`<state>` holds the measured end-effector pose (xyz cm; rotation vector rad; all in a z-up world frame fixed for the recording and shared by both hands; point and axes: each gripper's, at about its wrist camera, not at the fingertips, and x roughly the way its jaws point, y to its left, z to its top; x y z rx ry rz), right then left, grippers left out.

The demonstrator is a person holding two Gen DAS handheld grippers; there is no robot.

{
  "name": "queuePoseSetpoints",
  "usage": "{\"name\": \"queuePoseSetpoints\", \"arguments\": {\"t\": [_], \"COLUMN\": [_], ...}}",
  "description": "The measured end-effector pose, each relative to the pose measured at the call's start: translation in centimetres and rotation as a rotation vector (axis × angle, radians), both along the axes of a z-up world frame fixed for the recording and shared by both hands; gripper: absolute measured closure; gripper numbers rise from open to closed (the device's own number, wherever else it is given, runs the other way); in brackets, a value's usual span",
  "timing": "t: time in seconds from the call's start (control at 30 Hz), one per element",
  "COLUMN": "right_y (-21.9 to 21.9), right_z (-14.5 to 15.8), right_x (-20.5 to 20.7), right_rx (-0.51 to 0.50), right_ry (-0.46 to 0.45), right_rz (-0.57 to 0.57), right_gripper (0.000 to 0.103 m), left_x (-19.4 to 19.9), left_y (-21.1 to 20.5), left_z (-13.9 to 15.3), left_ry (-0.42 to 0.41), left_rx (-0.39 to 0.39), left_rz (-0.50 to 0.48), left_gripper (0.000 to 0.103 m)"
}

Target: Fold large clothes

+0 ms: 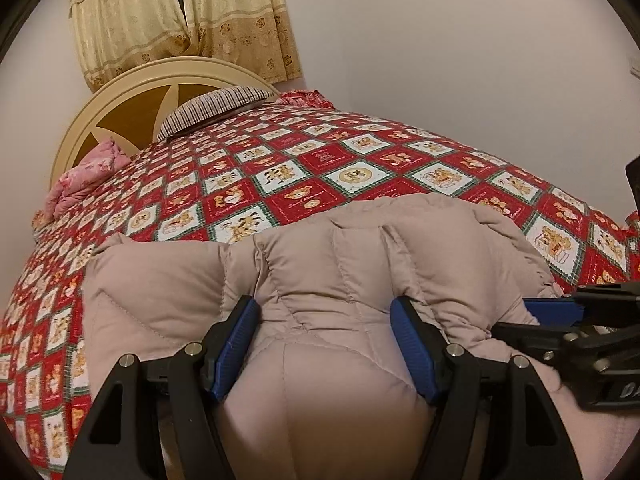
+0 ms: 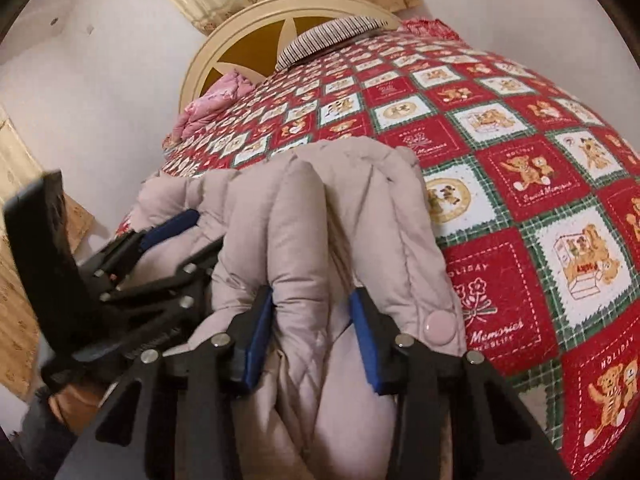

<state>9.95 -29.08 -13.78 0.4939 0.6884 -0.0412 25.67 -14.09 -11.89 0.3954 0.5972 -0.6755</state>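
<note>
A quilted bed (image 1: 360, 168) by white walls carries a puffy coat (image 1: 320, 264); the left gripper (image 1: 326, 320) and right gripper (image 2: 312, 300) each seem clamped on it.

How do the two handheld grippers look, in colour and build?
Both are alike. The left gripper and right gripper have black angular linkage arms joined by silver round pins. Each finger carries a blue ribbed pad. White letters show partly on the right gripper's black body; they are cut off and unreadable. No cables show.
</note>
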Motion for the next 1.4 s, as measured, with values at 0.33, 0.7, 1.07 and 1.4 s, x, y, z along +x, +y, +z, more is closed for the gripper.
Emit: {"name": "queuePoseSetpoints", "arguments": {"t": [0.33, 0.7, 1.07, 1.4], "right_y": [0.0, -0.2, -0.4, -1.7], "right_z": [-0.3, -0.4, -0.6, 0.7], "right_x": [0.0, 0.2, 0.1, -0.8], "right_rx": [0.008, 0.023, 0.031, 0.113], "right_ry": [-0.024, -0.032, -0.034, -0.022], "right_rz": [-0.017, -0.024, -0.024, 0.0], "right_gripper": [0.063, 0.062, 0.062, 0.036], "left_x": [6.4, 8.9, 4.6, 2.1], "left_y": [6.3, 3.8, 14.9, 17.5], "left_z": [3.9, -1.2, 2.1, -2.9], "left_ry": [0.033, 0.094, 0.263, 0.584], "left_rx": [-0.119, 0.004, -0.339, -0.611], "left_rz": [0.355, 0.346, 0.371, 0.276], "left_gripper": [0.032, 0.024, 0.019, 0.018]}}
